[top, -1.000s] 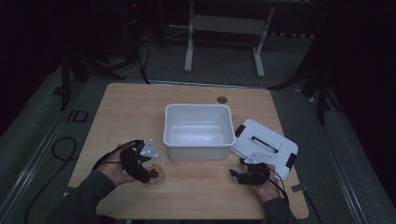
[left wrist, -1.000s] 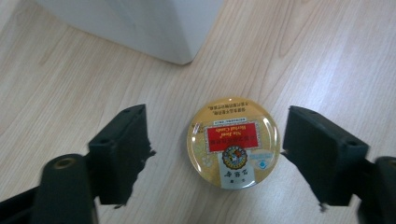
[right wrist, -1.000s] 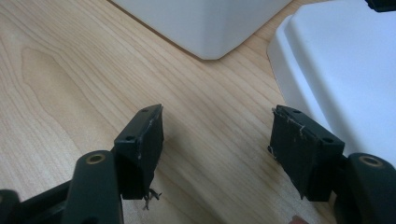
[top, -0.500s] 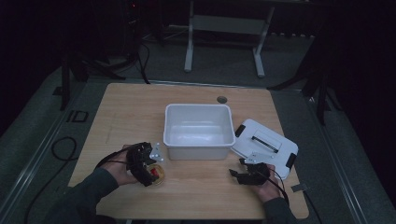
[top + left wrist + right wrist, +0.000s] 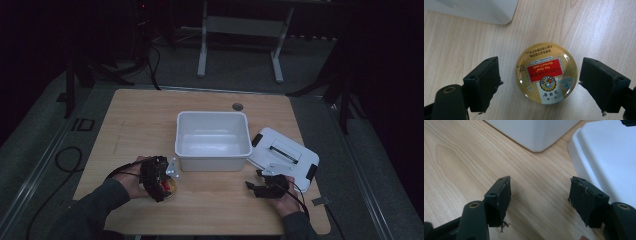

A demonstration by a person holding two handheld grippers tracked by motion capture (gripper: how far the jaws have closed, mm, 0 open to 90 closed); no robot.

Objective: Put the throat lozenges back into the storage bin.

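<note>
The left gripper (image 5: 540, 82) hovers with released fingers (image 5: 482, 83) straddling the round gold candy tin with a red label (image 5: 546, 73), which lies on the wooden table (image 5: 140, 120) near the white plastic bin (image 5: 212, 135). This looks like the grasp step: next, lower and clench on the tin. The right gripper (image 5: 540, 200) rests released beside the white lid (image 5: 609, 160).

A white bin (image 5: 212, 140) is sitting open at the middle of the wooden worktop (image 5: 145, 120). Its white lid (image 5: 285, 157) is lying flat just right of it, black latches (image 5: 257, 139) showing at its edges.
</note>
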